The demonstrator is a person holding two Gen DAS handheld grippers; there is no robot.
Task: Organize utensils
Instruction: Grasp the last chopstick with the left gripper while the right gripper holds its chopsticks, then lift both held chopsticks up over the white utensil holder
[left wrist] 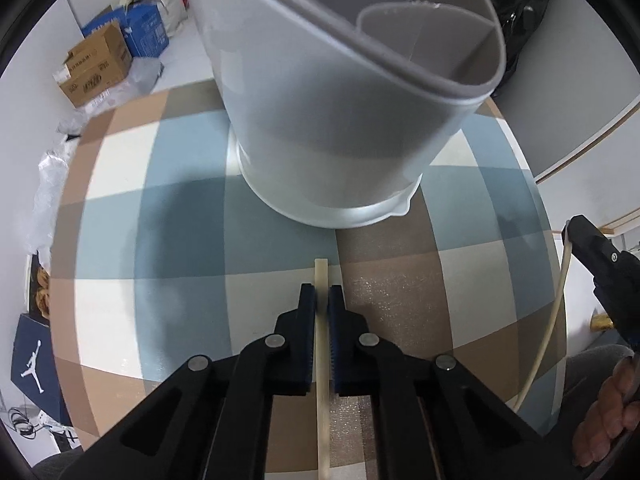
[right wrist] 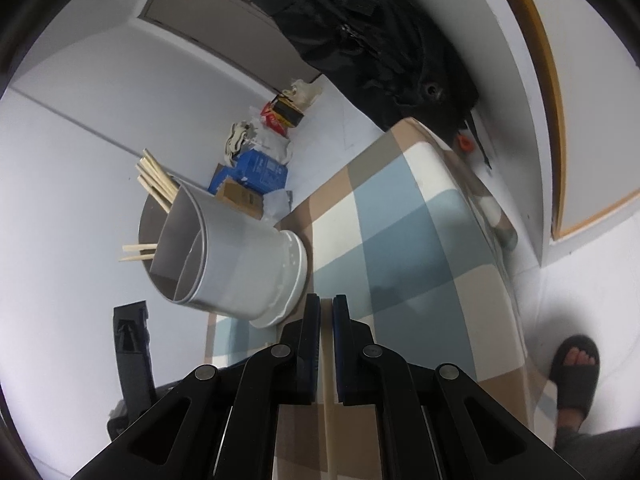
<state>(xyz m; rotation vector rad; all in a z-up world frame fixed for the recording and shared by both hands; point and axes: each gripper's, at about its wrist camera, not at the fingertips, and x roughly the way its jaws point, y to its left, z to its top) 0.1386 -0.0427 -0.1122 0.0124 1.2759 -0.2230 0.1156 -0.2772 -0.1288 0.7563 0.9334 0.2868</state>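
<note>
A white divided utensil holder [left wrist: 332, 120] stands on the checked tablecloth [left wrist: 180, 208], close ahead of my left gripper [left wrist: 322, 292], which is shut on a cream chopstick [left wrist: 322, 360]. In the right wrist view the holder [right wrist: 236, 256] shows several wooden chopsticks [right wrist: 156, 184] sticking out of it. My right gripper [right wrist: 326, 304] is shut on another cream chopstick [right wrist: 329, 392] and hangs at the table's right edge; it also shows in the left wrist view [left wrist: 600, 256].
Cardboard and blue boxes [left wrist: 108, 56] and plastic bags lie on the floor beyond the table. A black bag [right wrist: 380, 40] hangs at the far side. A sandalled foot [right wrist: 576, 372] stands on the floor to the right.
</note>
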